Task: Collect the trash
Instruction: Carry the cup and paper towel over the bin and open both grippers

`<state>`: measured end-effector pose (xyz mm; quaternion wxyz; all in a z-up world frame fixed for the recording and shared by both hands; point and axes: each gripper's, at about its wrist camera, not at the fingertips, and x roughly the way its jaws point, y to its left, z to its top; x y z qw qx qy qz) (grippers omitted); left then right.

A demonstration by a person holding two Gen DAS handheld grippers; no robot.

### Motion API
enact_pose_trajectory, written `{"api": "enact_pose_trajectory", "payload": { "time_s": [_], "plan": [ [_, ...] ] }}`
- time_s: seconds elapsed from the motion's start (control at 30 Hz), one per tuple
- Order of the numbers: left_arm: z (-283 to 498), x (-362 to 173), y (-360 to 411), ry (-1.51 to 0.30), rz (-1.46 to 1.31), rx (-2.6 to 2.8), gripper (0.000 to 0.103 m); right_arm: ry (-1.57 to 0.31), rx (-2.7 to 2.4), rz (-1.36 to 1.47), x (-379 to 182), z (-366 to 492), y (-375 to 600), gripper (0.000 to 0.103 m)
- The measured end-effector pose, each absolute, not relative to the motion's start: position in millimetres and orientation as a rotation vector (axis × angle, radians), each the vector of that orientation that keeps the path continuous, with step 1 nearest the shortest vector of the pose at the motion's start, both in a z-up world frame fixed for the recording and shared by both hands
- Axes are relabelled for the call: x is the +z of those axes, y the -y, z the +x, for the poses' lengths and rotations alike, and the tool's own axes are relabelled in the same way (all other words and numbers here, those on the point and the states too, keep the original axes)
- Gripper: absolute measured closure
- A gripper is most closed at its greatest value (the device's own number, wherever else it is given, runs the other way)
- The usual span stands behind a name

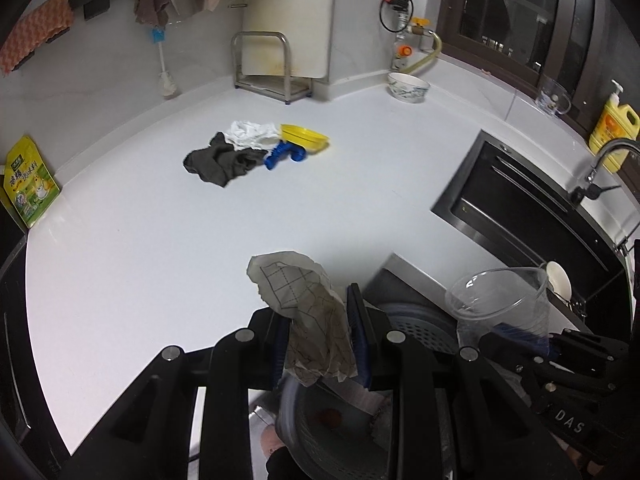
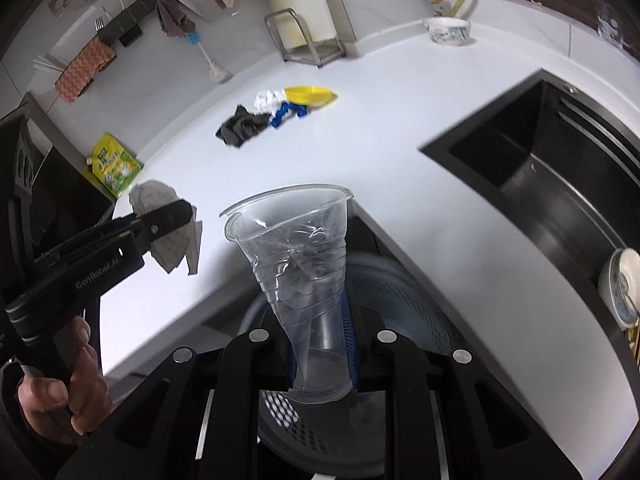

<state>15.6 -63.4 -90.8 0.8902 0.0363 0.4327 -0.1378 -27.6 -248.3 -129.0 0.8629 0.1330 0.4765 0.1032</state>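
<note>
One white counter (image 1: 360,208) is spread ahead of both sets of jaws, and one dark sink (image 2: 560,168) is sunk into it to the right. One grey perforated bin (image 2: 404,280) is seen directly below both sets of jaws, at the counter's near edge.

Two grippers are counted. The left gripper (image 1: 320,340) is clamped on one crumpled paper (image 1: 308,312) with a printed grid, which sticks up beyond its blue pads; the paper is carried over the bin's edge. The right gripper (image 2: 320,364) is pinched on the base of one clear plastic cup (image 2: 296,256), crushed flat at the bottom, with its open rim flaring away from the jaws above the bin. One hand (image 2: 60,384) is seen gripping the left tool's handle.

Far ahead of the jaws, one small heap is left on the counter: one dark rag (image 1: 218,162), one white wad (image 1: 250,134), one yellow dish (image 1: 304,136) and one blue plastic piece (image 1: 284,156), all touching or just beside one another. Beyond them one metal rack (image 1: 266,66) and one patterned bowl (image 1: 408,86) are set by the wall. One green pouch (image 1: 30,182) is propped at the far left, and one yellow bottle (image 1: 614,128) stands behind the tap on the right. Three cloths are hung on the wall rail.
</note>
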Motion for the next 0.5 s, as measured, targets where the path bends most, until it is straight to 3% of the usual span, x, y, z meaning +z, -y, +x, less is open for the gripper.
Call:
{"api": "enact_pose_trajectory", "payload": {
  "time_s": [0.5],
  "plan": [
    [-31.4, -143.0, 93.2, -1.014, 0.079, -0.275, 0.075, -1.118, 0.23, 0.291, -182.7, -72.6, 269.1, 0.084]
  ]
}}
